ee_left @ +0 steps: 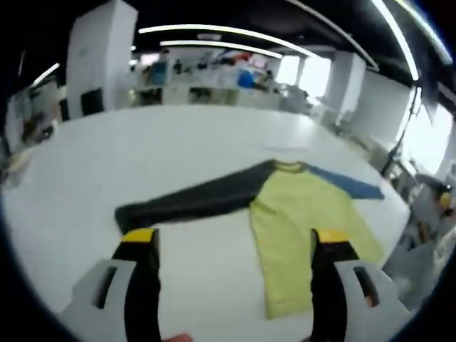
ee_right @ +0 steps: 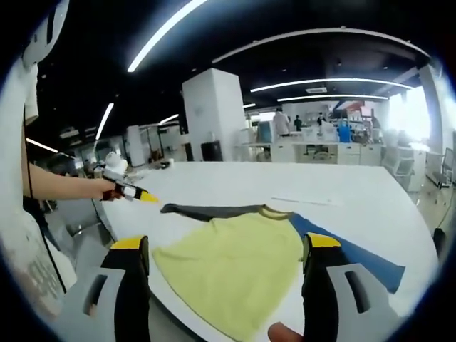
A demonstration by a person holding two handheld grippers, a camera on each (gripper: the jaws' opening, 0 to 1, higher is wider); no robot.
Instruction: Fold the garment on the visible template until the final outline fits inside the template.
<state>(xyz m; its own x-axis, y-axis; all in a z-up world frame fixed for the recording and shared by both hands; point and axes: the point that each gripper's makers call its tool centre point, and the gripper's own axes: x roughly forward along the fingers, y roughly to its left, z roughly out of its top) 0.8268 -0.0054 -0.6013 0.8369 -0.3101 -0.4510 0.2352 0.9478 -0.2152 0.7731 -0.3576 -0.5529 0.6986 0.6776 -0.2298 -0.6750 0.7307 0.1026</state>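
- The garment (ee_left: 299, 228), a long-sleeved shirt with a yellow-green body, one dark grey sleeve (ee_left: 192, 199) and one blue sleeve (ee_left: 349, 184), lies flat and unfolded on the white surface (ee_left: 107, 164), sleeves spread out to either side.
- In the left gripper view the left hand-held gripper (ee_left: 235, 246) hangs above the surface with its jaws wide apart and empty; the shirt lies ahead and a little right of it, the hem end nearest its right jaw, the dark sleeve running off to the left.
- In the right gripper view the right hand-held gripper (ee_right: 222, 253) is likewise spread and holding nothing, with the shirt body directly between and beyond its jaws.
- The shirt's long axis, sleeve tip to sleeve tip, runs across both views; the blue sleeve (ee_right: 356, 253) lies toward the right hand-held gripper's side, the dark sleeve toward the left one's.
- The left hand-held gripper also shows at the left of the right gripper view (ee_right: 132, 191), near the dark sleeve's end, so it seems the likelier one to take that sleeve.
- A faint pale sheet or mark (ee_right: 306, 201) lies on the surface beyond the collar; I cannot tell whether it is the template.
- Around: an open workroom with white pillars, ceiling strip lights and cluttered benches at the back.
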